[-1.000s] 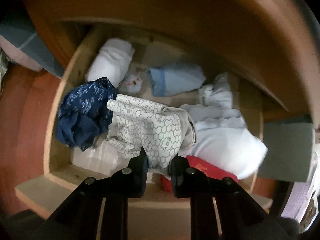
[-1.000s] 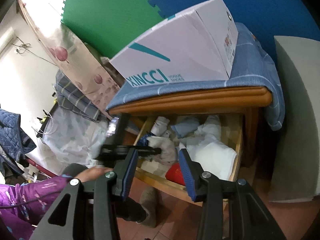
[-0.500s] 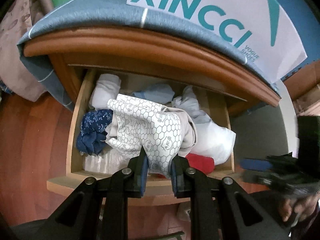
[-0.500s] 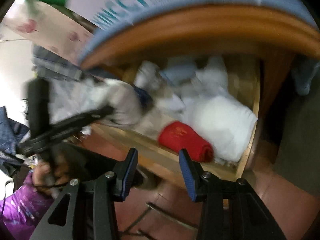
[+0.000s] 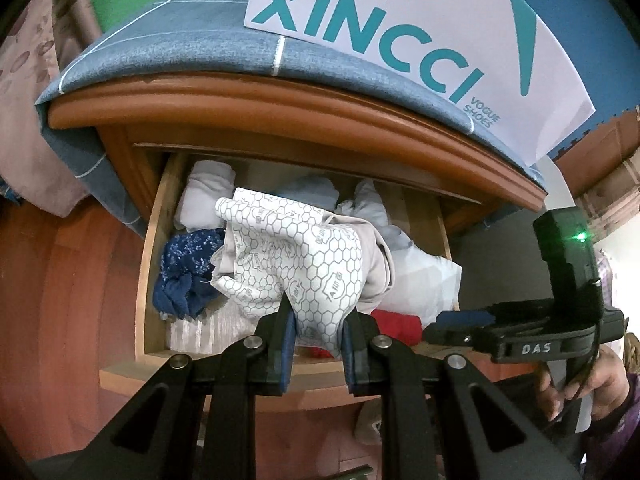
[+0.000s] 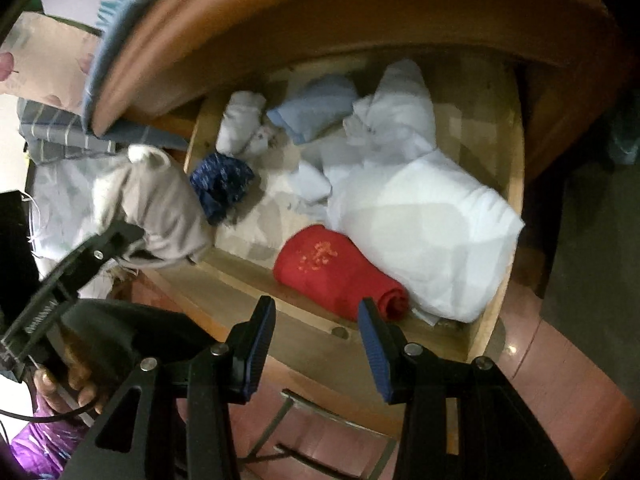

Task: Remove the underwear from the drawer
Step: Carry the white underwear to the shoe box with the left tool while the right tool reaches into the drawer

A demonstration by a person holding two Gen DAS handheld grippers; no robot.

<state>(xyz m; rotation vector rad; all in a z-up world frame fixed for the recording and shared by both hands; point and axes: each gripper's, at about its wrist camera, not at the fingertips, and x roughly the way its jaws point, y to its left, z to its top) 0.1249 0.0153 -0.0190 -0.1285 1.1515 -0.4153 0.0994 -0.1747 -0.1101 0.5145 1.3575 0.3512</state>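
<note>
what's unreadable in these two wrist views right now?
- Left wrist view: drawer floor and front of the red roll, hidden by the honeycomb-print underwear clamped in the left gripper.
- Right wrist view: motion blur; the gold print on the red roll is unreadable.
- Right wrist view: back of the drawer, shadowed under the cabinet top.
- Right gripper: open, empty.

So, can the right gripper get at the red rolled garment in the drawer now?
Probably yes. The right gripper has open, empty jaws, aimed at the red rolled garment, which lies uncovered at the drawer front. The left gripper holds its hexagon-print underwear aside.
</note>
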